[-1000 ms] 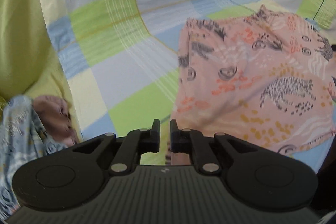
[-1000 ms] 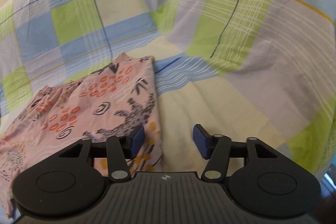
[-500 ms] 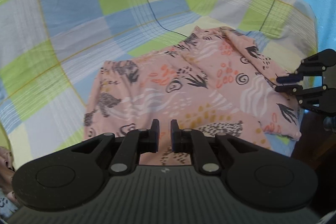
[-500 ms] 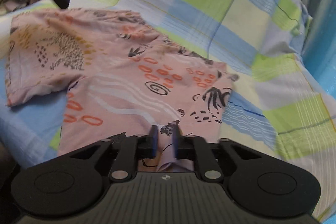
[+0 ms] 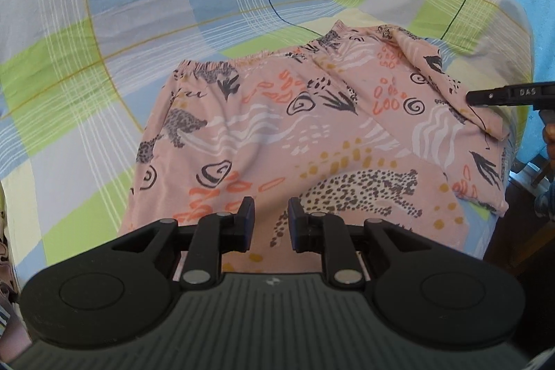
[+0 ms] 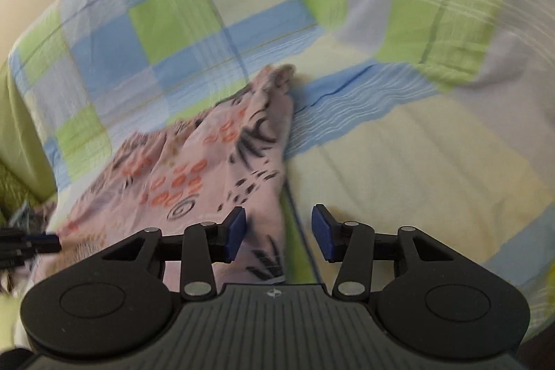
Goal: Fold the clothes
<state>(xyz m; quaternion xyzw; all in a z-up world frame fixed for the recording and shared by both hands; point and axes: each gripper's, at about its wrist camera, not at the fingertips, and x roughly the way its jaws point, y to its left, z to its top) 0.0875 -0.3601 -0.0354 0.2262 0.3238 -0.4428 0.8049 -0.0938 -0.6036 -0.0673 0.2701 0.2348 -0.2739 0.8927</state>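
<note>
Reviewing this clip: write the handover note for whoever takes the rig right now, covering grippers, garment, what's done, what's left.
Left gripper: open, holding nothing, over the near hem of the pink printed shorts.
Right gripper: open, holding nothing, at the shorts' right edge.
Shorts lie spread on the checked bedsheet, elastic waistband on the far side; the right leg has a loose flap turned over.
Done: garment laid out. Left: flatten that flap, then probably make the folds.
</note>
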